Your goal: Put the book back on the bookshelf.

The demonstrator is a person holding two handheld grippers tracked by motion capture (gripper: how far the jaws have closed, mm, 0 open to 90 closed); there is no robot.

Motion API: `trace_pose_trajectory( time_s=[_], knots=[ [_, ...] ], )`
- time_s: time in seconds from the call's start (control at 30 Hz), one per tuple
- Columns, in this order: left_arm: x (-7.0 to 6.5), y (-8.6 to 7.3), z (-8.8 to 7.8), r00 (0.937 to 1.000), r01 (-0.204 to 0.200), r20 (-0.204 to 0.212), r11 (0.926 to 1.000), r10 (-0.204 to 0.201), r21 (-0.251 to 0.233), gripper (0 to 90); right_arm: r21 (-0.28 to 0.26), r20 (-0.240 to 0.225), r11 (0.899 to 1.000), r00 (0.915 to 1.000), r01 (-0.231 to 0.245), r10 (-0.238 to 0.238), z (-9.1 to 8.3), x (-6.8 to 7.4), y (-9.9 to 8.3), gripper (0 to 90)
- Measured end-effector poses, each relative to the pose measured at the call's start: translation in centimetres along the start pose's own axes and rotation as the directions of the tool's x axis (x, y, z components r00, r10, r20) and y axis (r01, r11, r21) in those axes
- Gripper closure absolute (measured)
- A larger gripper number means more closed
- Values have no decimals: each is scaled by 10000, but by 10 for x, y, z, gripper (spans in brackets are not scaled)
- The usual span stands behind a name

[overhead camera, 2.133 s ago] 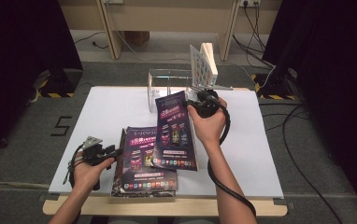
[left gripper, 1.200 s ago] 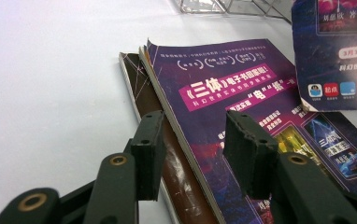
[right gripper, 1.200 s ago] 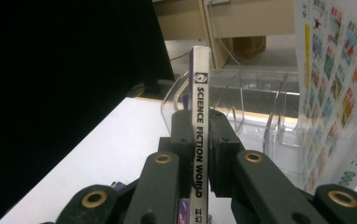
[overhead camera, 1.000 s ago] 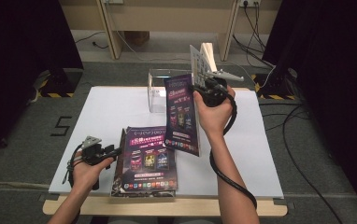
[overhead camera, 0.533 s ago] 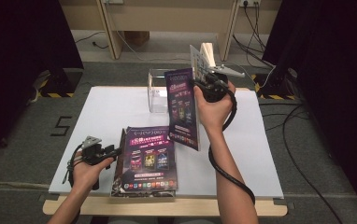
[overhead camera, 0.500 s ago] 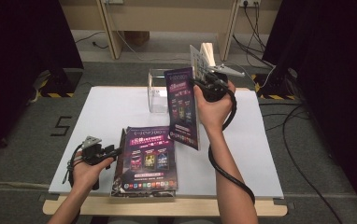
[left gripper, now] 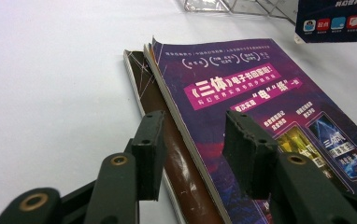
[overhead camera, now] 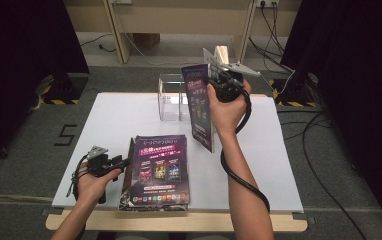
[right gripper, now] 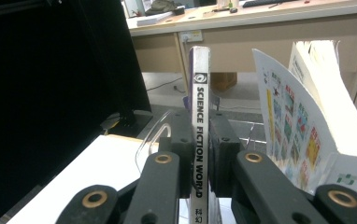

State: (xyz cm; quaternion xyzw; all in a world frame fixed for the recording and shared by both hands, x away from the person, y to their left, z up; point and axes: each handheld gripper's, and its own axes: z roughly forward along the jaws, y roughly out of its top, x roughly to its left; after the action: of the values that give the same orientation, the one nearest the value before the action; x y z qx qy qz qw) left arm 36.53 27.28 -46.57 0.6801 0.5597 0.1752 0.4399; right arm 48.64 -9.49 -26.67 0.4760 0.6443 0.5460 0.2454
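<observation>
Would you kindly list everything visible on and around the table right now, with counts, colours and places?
Held magazine: one, purple cover, upright in the air above the table's far middle, clamped at its spine.
Magazine stack: several, purple top cover, flat at the near edge.
Clear stand: one, see-through, far middle of the table.
White book: one, white with coloured pictures, leaning at the far side beside the stand.
Table: one, white top.
Floor marking: one, black on grey carpet, left of the table.
Left gripper: one, black, fingers open over the stack's left edge.
Right gripper: one, black, fingers shut on the held magazine.
</observation>
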Motion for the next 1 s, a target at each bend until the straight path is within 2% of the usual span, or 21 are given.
trace_pose_trajectory(
  time_s=[0.53,1.0],
  knots=[
    [1,-1,0,10000,8,14,10000,-8,37,574,-427,100,9990,9999,123,-119,12,3,7,832],
    [4,-2,0,10000,57,-37,10000,-57,16,575,-531,141,9984,9997,195,-188,24,5,9,832]
  ],
)
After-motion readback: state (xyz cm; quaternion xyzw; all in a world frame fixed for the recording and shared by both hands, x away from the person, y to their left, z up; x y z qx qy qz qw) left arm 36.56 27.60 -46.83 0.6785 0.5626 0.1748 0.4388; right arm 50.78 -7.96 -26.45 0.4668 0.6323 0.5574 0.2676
